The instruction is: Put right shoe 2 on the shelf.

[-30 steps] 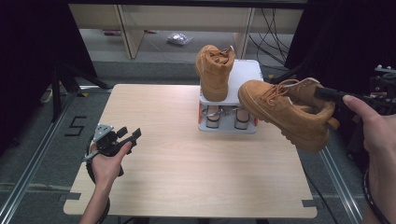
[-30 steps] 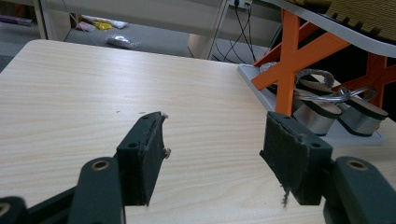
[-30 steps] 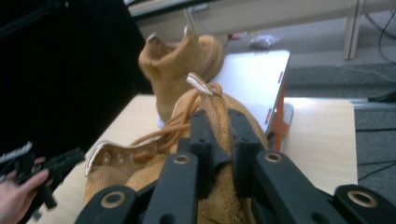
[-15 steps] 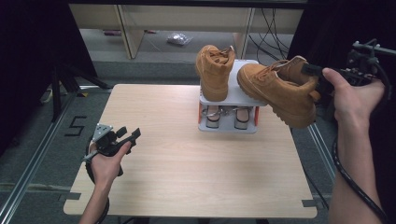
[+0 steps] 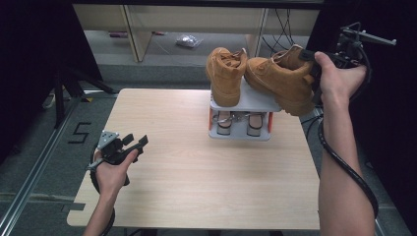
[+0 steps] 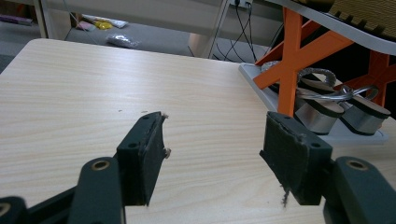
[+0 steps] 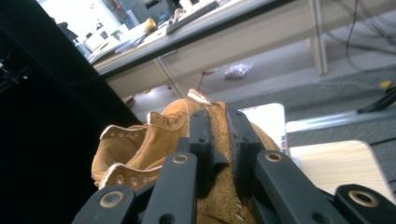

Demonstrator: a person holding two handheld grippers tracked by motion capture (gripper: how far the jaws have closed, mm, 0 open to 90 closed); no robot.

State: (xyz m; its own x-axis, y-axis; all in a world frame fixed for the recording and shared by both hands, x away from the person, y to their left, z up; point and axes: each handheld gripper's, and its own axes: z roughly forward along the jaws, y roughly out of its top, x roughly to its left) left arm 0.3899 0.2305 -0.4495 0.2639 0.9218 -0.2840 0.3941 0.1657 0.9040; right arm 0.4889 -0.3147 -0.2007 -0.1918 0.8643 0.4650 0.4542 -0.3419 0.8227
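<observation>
1. The left gripper [image 5: 132,145] rests low at the table's [image 5: 196,196] near left edge, jaws wide apart with nothing between them, well apart from the work.
2. Mid-table stands a rack [image 5: 255,98] with a white top shelf; sandals [image 6: 336,109] sit on its lower level.
3. One boot [image 5: 225,73] already stands on the shelf's left half, toe toward the person.
4. The second boot [image 5: 280,81] hangs just right of it, heel over the shelf's right edge, long axis tilted, toe up and leftward toward the first boot.
5. The right gripper [image 5: 314,64] pinches that boot's collar, jaws nearly closed on the leather [image 7: 219,140].
6. I judge the free right half of the shelf lies just below and left; the standing boot crowds the toe.
</observation>
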